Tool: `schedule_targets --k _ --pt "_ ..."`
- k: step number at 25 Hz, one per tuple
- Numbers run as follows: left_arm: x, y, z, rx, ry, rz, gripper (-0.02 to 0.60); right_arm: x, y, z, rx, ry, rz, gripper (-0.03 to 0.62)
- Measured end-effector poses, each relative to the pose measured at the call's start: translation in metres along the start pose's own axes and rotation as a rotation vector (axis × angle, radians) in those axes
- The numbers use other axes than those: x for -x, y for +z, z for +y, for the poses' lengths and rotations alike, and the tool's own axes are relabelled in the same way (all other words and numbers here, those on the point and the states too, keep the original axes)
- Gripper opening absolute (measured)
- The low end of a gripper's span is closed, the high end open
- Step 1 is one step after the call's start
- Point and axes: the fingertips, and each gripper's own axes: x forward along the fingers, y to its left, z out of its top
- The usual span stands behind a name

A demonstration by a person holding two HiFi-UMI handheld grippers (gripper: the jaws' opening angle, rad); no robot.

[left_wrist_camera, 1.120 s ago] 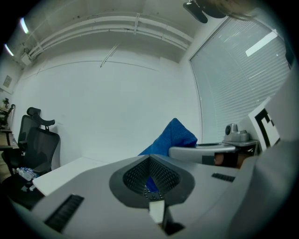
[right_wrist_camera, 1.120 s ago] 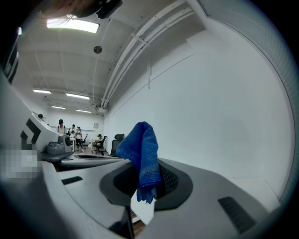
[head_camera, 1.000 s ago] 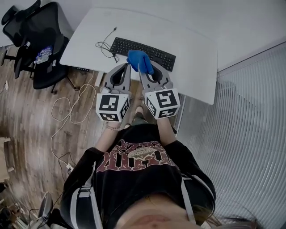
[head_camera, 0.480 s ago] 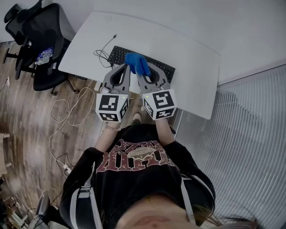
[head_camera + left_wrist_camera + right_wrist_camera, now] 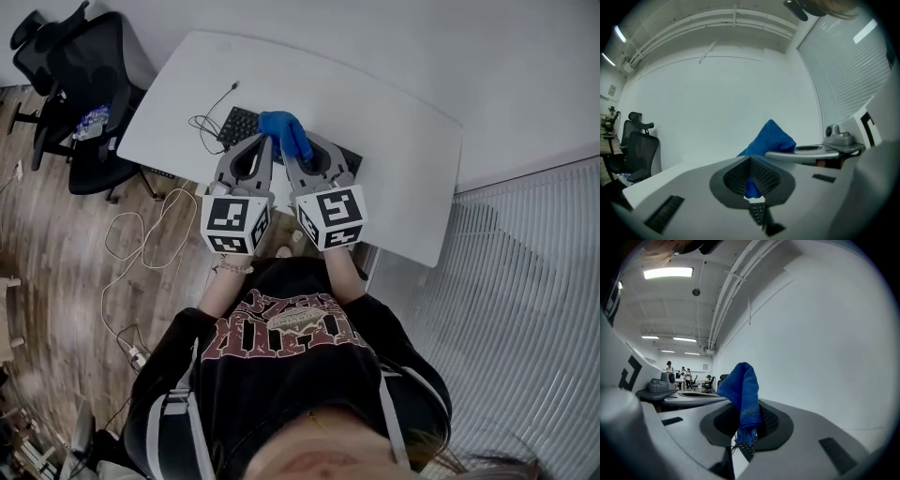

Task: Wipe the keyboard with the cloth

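Black first, left of centre: counting one looped cable (image 5: 210, 120) lying on one white table (image 5: 394, 112), just beside one keyboard (image 5: 238, 122) partly covered by two grippers. Finding the left gripper (image 5: 265, 141) pinched fully together, holding nothing, tips just beside the cloth. Finding the right gripper (image 5: 294, 150) clamping one blue cloth (image 5: 285, 130), bunched up over the keyboard at upper centre; cannot tell whether touching the keys.
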Motion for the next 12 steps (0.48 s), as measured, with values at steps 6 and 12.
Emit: schedule_targets --k 6,12 --pt "-0.033 -0.005 0.006 0.007 -0.043 0.015 0.034 -0.018 -0.008 -0.023 -0.011 -0.036 0.017 0.064" --pt "-0.07 -0.006 0.024 0.006 -0.121 0.036 0.034 -0.052 -0.011 -0.041 -0.021 -0.092 0.032 0.064"
